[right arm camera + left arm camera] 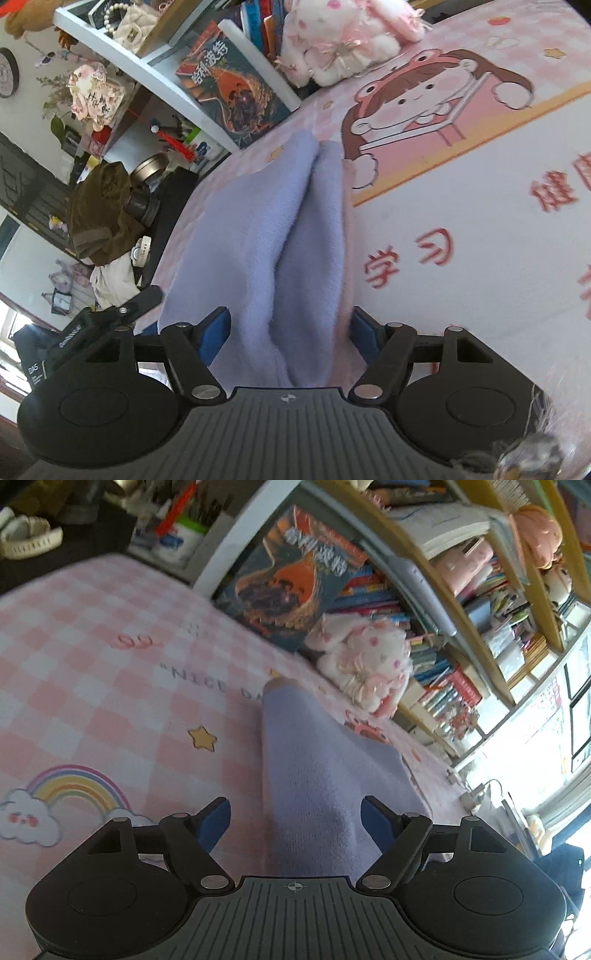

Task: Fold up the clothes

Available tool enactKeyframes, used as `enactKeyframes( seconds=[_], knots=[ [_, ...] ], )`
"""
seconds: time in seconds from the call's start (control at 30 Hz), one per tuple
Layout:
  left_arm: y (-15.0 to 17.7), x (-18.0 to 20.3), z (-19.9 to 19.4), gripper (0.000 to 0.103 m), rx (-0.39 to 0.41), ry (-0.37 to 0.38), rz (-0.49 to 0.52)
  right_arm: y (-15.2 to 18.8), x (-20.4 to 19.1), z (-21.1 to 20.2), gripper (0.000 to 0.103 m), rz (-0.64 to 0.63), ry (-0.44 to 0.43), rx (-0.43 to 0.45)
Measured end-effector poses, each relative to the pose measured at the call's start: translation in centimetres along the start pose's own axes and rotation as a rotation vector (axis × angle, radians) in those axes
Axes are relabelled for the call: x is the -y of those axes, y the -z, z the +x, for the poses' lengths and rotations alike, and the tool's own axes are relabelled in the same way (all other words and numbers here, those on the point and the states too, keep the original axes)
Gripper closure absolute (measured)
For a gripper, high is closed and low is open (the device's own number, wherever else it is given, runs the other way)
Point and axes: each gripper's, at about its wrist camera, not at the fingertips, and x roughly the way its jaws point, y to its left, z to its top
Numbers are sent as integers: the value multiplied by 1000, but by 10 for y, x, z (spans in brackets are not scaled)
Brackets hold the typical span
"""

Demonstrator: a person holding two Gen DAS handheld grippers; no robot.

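Note:
A lavender knitted garment lies folded lengthwise on the pink checked mat. My left gripper is open and straddles its near end; the left blue pad stands clear of the cloth, the right one is at its edge. In the right wrist view the same garment shows as two long folds meeting in a crease. My right gripper is open around its near end, and the cloth fills most of the gap between the pads. The mat here carries a cartoon girl and red characters.
A white and pink plush toy and a dark book lean against crowded bookshelves at the mat's far edge. An olive bag and clutter sit beyond the mat's left side.

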Motion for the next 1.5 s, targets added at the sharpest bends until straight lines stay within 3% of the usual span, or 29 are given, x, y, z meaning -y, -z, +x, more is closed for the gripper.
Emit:
enactKeyframes(
  seconds=[0.13, 0.17, 0.2, 0.3, 0.37, 0.5, 0.6, 0.7, 0.83, 1.03, 1.1, 1.33, 1.5],
  knots=[
    [3, -2, 12, 27, -21, 26, -33, -9, -8, 15, 35, -36, 18, -7],
    [4, -1, 14, 32, -26, 31, -35, -11, -10, 18, 35, -46, 25, -5],
    [4, 1, 16, 43, -35, 36, -36, -12, -12, 20, 35, -60, 35, -3],
    [9, 12, 14, 51, -15, 4, 15, -8, -22, 21, 49, -150, 75, 12],
    [13, 22, 8, 53, -3, -17, 71, -2, -31, 16, 64, -232, 89, 30],
    [25, 48, -8, 54, 3, -46, 216, 14, -47, 3, 74, -394, 115, 60],
    [29, 50, -13, 53, -24, -27, 225, 29, -47, -9, 75, -432, 115, 55],
    [27, 36, -12, 49, -66, 12, 149, 27, -34, -17, 72, -330, 70, 32],
    [24, 21, -8, 45, -88, 51, 68, 18, -15, -16, 59, -180, 21, -13],
    [21, 5, 5, 41, -96, 108, -39, 9, -1, -3, 51, -78, -29, -44],
    [20, 5, 7, 43, -91, 106, -51, 6, -2, 1, 51, -68, -32, -43],
    [29, 28, -2, 54, -44, 44, 57, 12, -17, -1, 72, -181, -13, 2],
    [35, 42, -18, 54, -15, 55, 105, 24, -35, -21, 75, -311, 11, 55]
  ],
)
